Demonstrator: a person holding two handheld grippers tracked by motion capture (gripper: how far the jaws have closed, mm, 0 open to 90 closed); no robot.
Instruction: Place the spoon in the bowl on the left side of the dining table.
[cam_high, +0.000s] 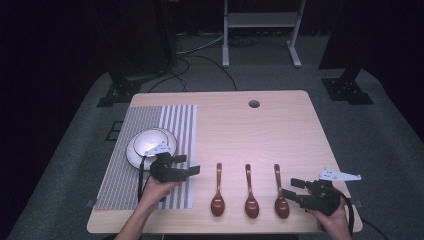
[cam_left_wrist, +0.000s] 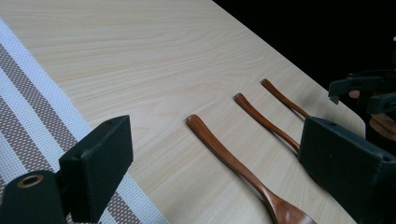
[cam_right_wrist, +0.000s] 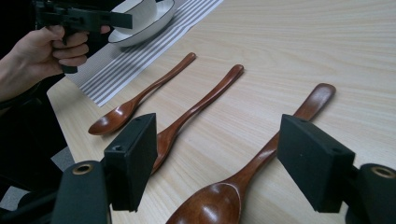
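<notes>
Three brown wooden spoons lie side by side near the table's front edge, bowls toward me: left spoon (cam_high: 218, 192), middle spoon (cam_high: 250, 194), right spoon (cam_high: 280, 195). My left gripper (cam_high: 189, 164) hovers over the striped placemat (cam_high: 150, 120), pointing right at the spoons, open and empty (cam_left_wrist: 219, 168). Ahead of its jaws lies the left spoon (cam_left_wrist: 219, 149). My right gripper (cam_high: 290, 188) sits just right of the right spoon, pointing left. It is open (cam_right_wrist: 224, 161), and the right spoon (cam_right_wrist: 261, 161) lies on the table beneath the gap, untouched by the pads.
A white bowl on a plate (cam_high: 150, 144) stands on the placemat just behind my left hand. The wooden table (cam_high: 260, 130) has a cable hole (cam_high: 254, 104) at the back. A white frame (cam_high: 260, 20) and dark stands are on the floor beyond.
</notes>
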